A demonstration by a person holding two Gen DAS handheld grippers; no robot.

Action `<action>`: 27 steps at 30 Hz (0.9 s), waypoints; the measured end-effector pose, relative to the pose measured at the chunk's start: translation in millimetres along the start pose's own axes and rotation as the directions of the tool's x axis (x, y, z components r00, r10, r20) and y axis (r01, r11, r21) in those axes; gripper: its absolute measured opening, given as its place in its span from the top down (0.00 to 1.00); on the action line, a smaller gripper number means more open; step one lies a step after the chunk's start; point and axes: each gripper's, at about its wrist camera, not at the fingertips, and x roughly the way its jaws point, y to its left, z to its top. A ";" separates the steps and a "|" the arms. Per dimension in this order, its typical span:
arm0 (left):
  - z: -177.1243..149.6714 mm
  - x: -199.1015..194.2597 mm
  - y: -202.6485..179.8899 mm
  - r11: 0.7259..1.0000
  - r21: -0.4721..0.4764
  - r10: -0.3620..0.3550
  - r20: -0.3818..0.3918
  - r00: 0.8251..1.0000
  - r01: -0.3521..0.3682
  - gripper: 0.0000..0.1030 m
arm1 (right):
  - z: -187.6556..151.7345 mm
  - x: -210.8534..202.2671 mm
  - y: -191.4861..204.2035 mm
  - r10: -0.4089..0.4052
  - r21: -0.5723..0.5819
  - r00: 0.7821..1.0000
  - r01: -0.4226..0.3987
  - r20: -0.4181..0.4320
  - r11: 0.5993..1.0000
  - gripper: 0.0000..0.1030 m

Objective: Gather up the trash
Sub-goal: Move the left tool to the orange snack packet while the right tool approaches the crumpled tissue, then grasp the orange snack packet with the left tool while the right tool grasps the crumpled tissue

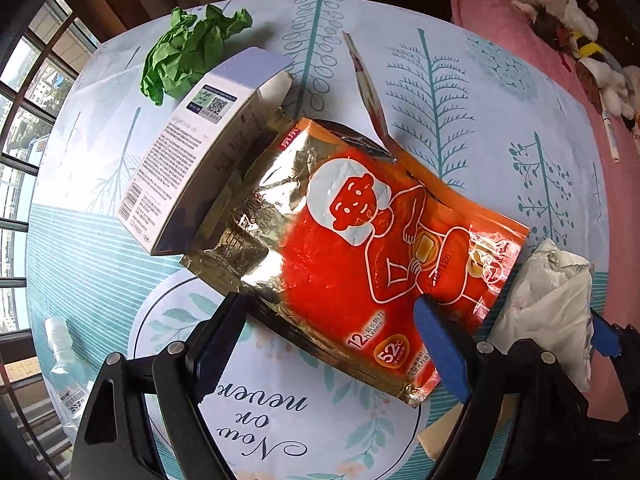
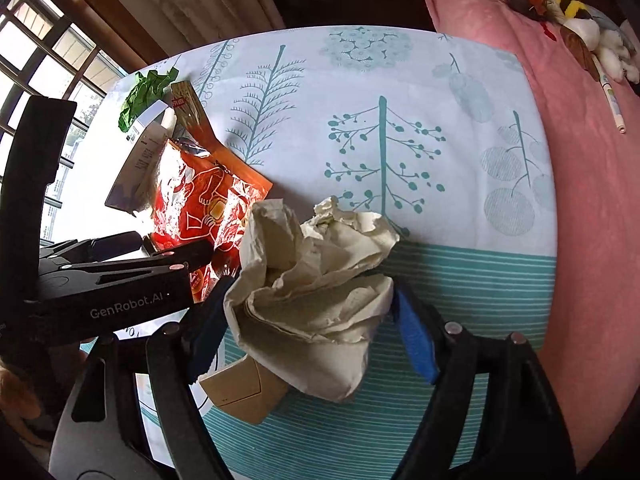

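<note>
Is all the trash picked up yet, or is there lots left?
Nothing looks collected yet. The left gripper is open over the orange foil packet, and the right gripper is open around the crumpled white tissue, not squeezing it. Still on the table: the white box, the green paper ball, a torn strip and a tan card.

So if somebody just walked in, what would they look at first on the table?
Probably the shiny orange and gold heat-pack bag with a cartoon person on it, lying mid-table with the open left gripper over its near edge. Next, the big crumpled tissue wad sitting between the right gripper's fingers. At the far edge sits a scrunched green paper ball, beside a white box.
</note>
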 end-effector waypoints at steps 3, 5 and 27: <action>5.0 -3.5 -9.9 0.999 0.040 -0.005 0.047 0.999 0.003 0.49 | -0.3 -1.3 0.9 0.006 0.001 1.000 -0.006 0.007 1.000 0.30; 4.8 -11.0 -15.8 0.997 0.060 -0.043 0.053 0.998 0.040 0.78 | -0.6 -2.5 2.2 0.017 0.001 1.000 -0.017 0.008 1.000 0.32; -39.7 -82.8 44.0 0.994 0.089 -0.073 0.176 0.982 0.058 1.00 | -20.7 -36.0 13.9 0.008 -0.030 0.995 -0.005 0.102 1.000 0.35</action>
